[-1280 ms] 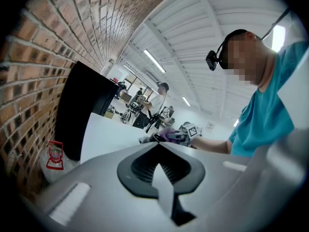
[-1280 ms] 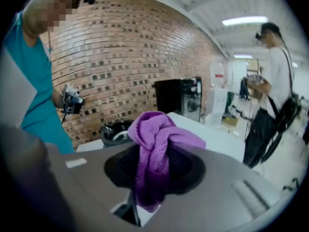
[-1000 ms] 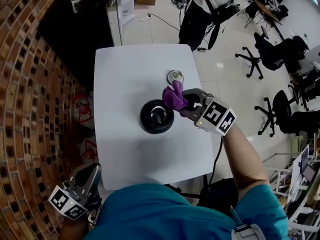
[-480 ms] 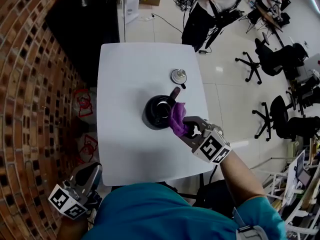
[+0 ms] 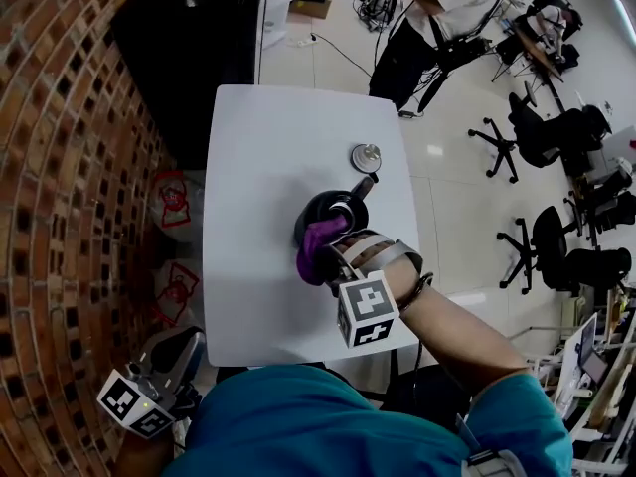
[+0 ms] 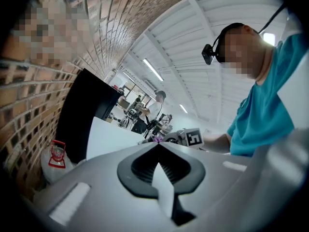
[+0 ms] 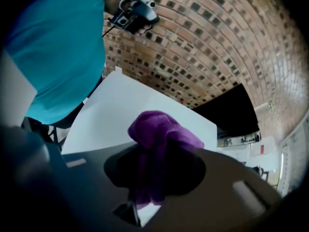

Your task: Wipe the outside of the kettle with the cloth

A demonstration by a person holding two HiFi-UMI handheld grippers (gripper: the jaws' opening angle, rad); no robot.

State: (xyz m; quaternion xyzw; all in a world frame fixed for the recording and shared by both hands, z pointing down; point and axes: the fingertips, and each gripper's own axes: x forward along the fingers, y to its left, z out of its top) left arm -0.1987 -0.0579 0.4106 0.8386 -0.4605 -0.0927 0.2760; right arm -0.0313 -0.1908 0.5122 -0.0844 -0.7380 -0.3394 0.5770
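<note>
A black kettle (image 5: 339,210) stands open-topped near the right edge of the white table (image 5: 258,147). My right gripper (image 5: 333,259) is shut on a purple cloth (image 5: 311,255), and the cloth lies against the kettle's near side. The right gripper view shows the cloth (image 7: 161,129) bunched between the jaws over the tabletop, with the kettle out of sight. Low at my left side, off the table, my left gripper (image 5: 164,376) is shut on nothing. Its tips (image 6: 157,145) meet, and the cloth (image 6: 157,139) shows far off beyond them.
The kettle's round silver lid (image 5: 366,156) lies on the table beyond the kettle. A brick wall (image 5: 70,167) runs along the left, with red-printed bags (image 5: 175,202) at its foot. A person (image 5: 437,18) stands past the table's far end, and office chairs (image 5: 542,127) are at the right.
My right gripper has carried the cloth from the kettle's far right side, round its right side, to its near side. The left gripper has stayed put.
</note>
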